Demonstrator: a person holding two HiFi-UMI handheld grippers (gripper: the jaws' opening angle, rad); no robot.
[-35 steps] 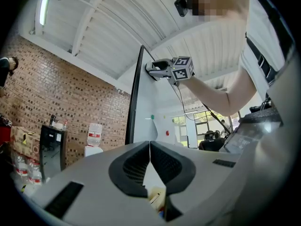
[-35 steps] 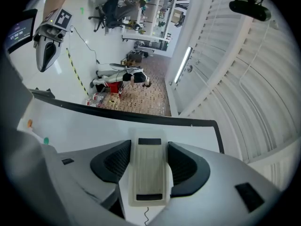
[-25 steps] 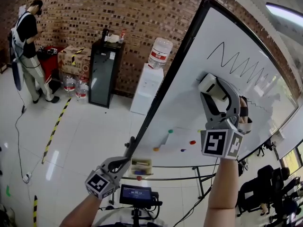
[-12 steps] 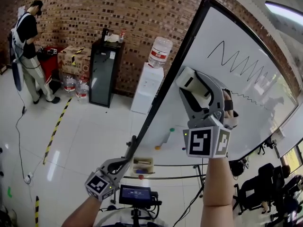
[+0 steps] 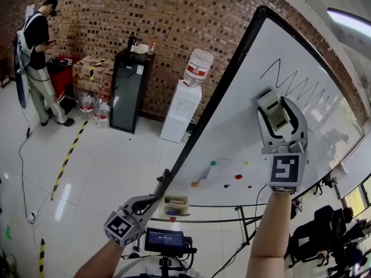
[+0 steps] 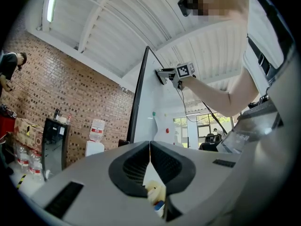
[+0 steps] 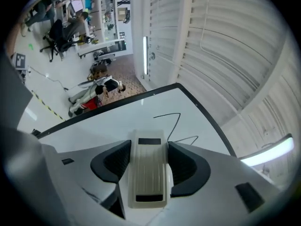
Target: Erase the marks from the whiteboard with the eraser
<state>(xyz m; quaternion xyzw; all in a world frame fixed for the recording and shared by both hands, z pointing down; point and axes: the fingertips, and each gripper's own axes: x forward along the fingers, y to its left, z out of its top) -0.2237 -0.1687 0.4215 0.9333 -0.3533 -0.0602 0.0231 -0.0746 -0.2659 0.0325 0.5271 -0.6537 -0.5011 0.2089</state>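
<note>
You have no print here that can be read. The red label on the water bottle (image 5: 197, 69) and the small screen (image 5: 167, 240) low in the head view are too small to make out. The whiteboard (image 5: 243, 138) carries only a zigzag line (image 5: 290, 83), no writing.
</note>
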